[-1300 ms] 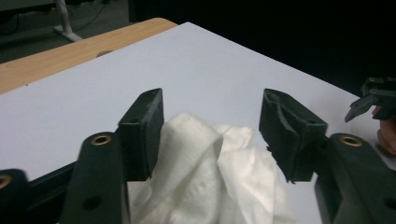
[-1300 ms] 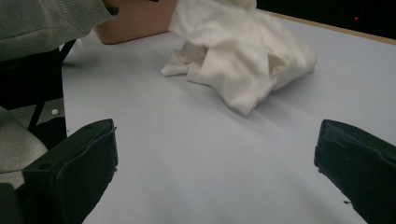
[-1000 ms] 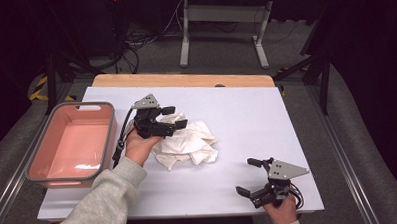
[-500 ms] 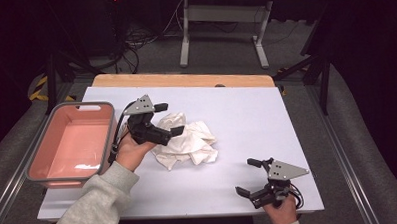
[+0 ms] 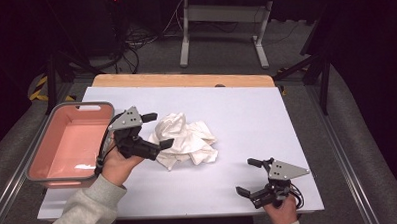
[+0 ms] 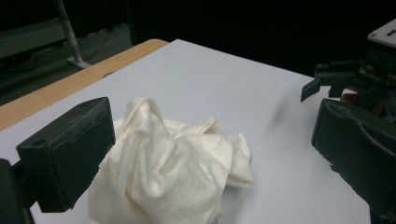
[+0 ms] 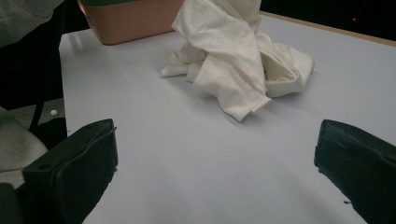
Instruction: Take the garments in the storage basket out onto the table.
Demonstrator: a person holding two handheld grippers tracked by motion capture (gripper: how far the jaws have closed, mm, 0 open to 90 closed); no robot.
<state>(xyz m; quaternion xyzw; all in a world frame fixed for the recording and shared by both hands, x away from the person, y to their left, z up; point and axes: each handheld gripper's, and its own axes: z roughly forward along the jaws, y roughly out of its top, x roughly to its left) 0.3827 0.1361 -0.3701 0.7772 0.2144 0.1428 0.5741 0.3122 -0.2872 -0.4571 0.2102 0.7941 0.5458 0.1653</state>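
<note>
A crumpled white cloth (image 5: 190, 140) lies in a heap at the middle of the pale table (image 5: 246, 115). My left gripper (image 5: 157, 129) is at the cloth's left edge, open. Its jaws stand wide apart on either side of that edge, and nothing is pinched between them. In the left gripper view the cloth (image 6: 173, 172) bunches up between the two black jaws. My right gripper (image 5: 249, 177) rests open near the table's front right edge, well apart from the cloth (image 7: 238, 60), with only bare table between its jaws.
A pink bin (image 5: 93, 104) with a grey rim stands at the table's left side, beside the left hand, and shows nothing inside. The right gripper view catches its wall (image 7: 135, 18) behind the cloth. A wooden strip (image 5: 185, 80) runs along the table's far edge.
The left gripper has drawn back to the left and nearer the person, from over the cloth to its left edge. The cloth's left part now stands a little higher. The right gripper stayed put.
</note>
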